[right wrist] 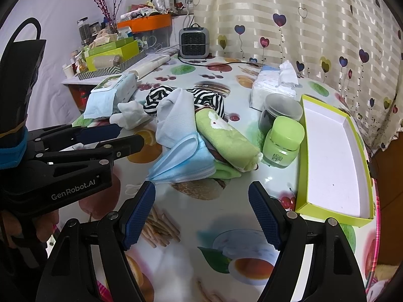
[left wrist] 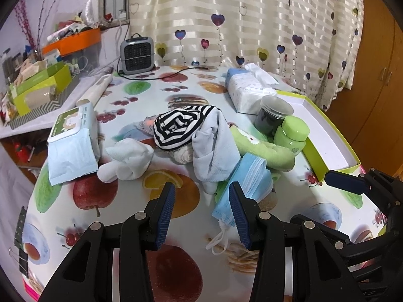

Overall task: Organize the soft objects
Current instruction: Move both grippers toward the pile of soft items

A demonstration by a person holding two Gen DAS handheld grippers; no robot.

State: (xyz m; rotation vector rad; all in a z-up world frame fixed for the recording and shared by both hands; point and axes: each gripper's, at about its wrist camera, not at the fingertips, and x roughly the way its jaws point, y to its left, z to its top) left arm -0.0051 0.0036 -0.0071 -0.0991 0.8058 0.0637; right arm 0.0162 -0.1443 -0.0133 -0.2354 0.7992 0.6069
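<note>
Soft pile mid-table: blue face mask (right wrist: 186,161) nearest, green towel (right wrist: 226,138) at its 2 o'clock, pale cloth (right wrist: 173,118) and striped cloth (left wrist: 178,128) behind. I judge first pick not begun. Left gripper (left wrist: 201,214) spread, empty, mask touching its right pad. Right gripper (right wrist: 201,214) spread, empty. Next: pinch mask, carry to green tray (right wrist: 306,151) at 3 o'clock. Green jar (right wrist: 283,143) crowds tray wall; table edge just beyond.

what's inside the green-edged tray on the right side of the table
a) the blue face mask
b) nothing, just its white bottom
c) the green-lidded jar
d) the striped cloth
b: the tray shows only its bare white floor, while the blue face mask, the striped cloth and the green-lidded jar all sit on the table to its left.
</note>
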